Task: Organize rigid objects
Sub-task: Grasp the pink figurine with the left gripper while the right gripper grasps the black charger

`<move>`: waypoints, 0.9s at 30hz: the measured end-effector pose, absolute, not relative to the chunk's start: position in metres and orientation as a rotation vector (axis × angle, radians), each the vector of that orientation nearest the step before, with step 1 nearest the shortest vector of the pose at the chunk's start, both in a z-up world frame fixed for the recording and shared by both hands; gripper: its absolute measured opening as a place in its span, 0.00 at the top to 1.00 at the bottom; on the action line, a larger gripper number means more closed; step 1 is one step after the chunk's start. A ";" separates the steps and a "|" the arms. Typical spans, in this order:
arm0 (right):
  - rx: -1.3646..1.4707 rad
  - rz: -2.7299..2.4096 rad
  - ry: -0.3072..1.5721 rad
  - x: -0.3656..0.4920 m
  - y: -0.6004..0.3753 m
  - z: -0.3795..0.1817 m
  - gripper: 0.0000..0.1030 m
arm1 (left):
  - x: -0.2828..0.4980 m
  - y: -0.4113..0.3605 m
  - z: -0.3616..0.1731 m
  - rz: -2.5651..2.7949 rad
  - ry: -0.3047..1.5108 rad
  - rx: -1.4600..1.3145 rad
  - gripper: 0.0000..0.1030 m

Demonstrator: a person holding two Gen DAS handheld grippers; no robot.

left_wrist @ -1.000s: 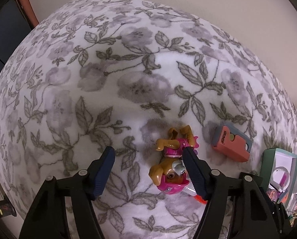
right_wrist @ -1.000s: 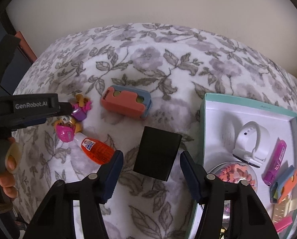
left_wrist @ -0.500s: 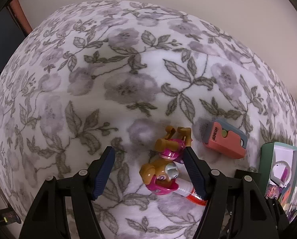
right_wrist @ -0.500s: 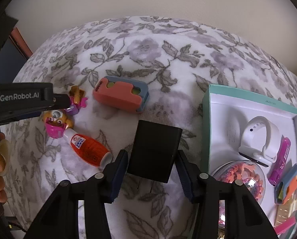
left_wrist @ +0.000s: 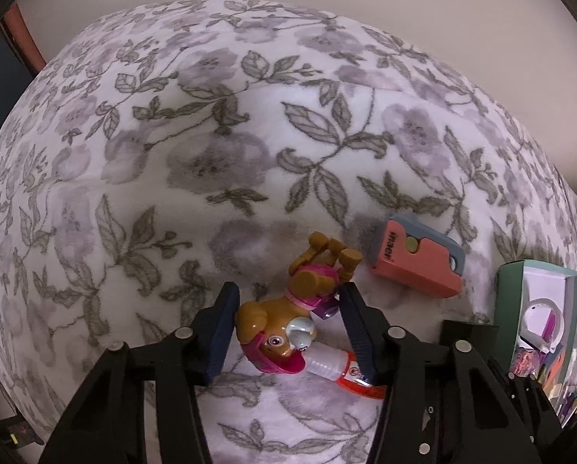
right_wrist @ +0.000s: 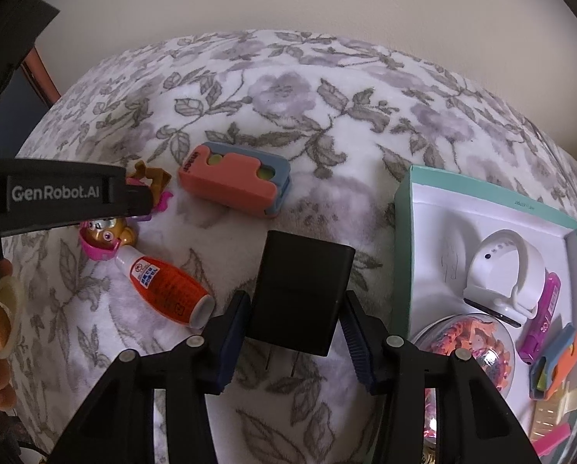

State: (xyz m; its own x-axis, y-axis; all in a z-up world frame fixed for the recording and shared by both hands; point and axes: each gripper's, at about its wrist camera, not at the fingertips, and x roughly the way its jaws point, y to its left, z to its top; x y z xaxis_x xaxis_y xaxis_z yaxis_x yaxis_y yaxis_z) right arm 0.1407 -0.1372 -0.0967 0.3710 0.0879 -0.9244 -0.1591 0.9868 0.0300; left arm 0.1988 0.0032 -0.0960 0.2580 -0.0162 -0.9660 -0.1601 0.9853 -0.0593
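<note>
Closing around a small brown and pink plastic toy puppy (left_wrist: 288, 321), the left claw (left_wrist: 286, 332) straddles it where it lies on the floral fleece blanket (left_wrist: 211, 154), pads not yet pressing. The right claw (right_wrist: 294, 332) is clenched on a black rectangular charger block (right_wrist: 302, 290), beside the teal-rimmed white box (right_wrist: 404, 208). Both pieces look light and stiff; the puppy's rounded head may slip, so its torso seems the safer hold.

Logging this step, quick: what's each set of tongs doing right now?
Left tongs: closing around the toy dog, not yet gripping.
Right tongs: shut on the black charger.
</note>
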 end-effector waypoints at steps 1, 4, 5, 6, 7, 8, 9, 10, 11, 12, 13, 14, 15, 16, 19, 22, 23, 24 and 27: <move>-0.069 0.158 1.180 0.141 -0.137 -0.097 0.51 | 0.199 0.002 -0.096 0.098 1.307 -0.150 0.46; -0.069 0.153 1.177 0.140 -0.138 -0.097 0.54 | 0.200 0.000 -0.094 0.098 1.308 -0.141 0.47; -0.066 0.155 1.177 0.140 -0.138 -0.097 0.54 | 0.200 -0.001 -0.094 0.098 1.307 -0.138 0.47; -0.065 0.155 1.177 0.141 -0.138 -0.097 0.54 | 0.200 -0.001 -0.094 0.098 1.306 -0.134 0.46; -0.065 0.155 1.176 0.141 -0.138 -0.097 0.54 | 0.199 -0.001 -0.092 0.098 1.306 -0.130 0.46; -0.066 0.153 1.175 0.140 -0.138 -0.097 0.54 | 0.199 -0.003 -0.092 0.098 1.304 -0.124 0.46; -0.067 0.151 1.173 0.140 -0.138 -0.097 0.55 | 0.199 -0.004 -0.091 0.099 1.303 -0.117 0.46; -0.067 0.149 1.172 0.140 -0.138 -0.097 0.55 | 0.198 -0.007 -0.088 0.101 1.303 -0.112 0.46; -0.065 0.150 1.172 0.140 -0.138 -0.097 0.55 | 0.199 -0.008 -0.087 0.102 1.304 -0.105 0.46; -0.064 0.151 1.173 0.140 -0.138 -0.097 0.55 | 0.199 -0.009 -0.087 0.101 1.306 -0.099 0.46; -0.062 0.152 1.173 0.140 -0.139 -0.097 0.55 | 0.199 -0.011 -0.086 0.099 1.311 -0.090 0.46; -0.061 0.152 1.173 0.140 -0.139 -0.097 0.55 | 0.200 -0.012 -0.086 0.098 1.311 -0.082 0.46; -0.061 0.154 1.173 0.140 -0.139 -0.097 0.55 | 0.200 -0.014 -0.086 0.099 1.312 -0.078 0.46; -0.061 0.153 1.173 0.140 -0.139 -0.097 0.55 | 0.201 -0.015 -0.085 0.101 1.313 -0.074 0.46; -0.060 0.154 1.174 0.140 -0.140 -0.097 0.55 | 0.202 -0.018 -0.085 0.101 1.316 -0.064 0.46; -0.056 0.153 1.174 0.140 -0.140 -0.097 0.55 | 0.203 -0.023 -0.084 0.092 1.325 -0.049 0.46; -0.055 0.153 1.174 0.140 -0.140 -0.097 0.55 | 0.203 -0.024 -0.083 0.092 1.327 -0.044 0.46; -0.056 0.154 1.174 0.140 -0.140 -0.097 0.55 | 0.203 -0.025 -0.083 0.093 1.328 -0.039 0.46; -0.055 0.154 1.174 0.140 -0.140 -0.097 0.55 | 0.202 -0.026 -0.084 0.092 1.330 -0.028 0.46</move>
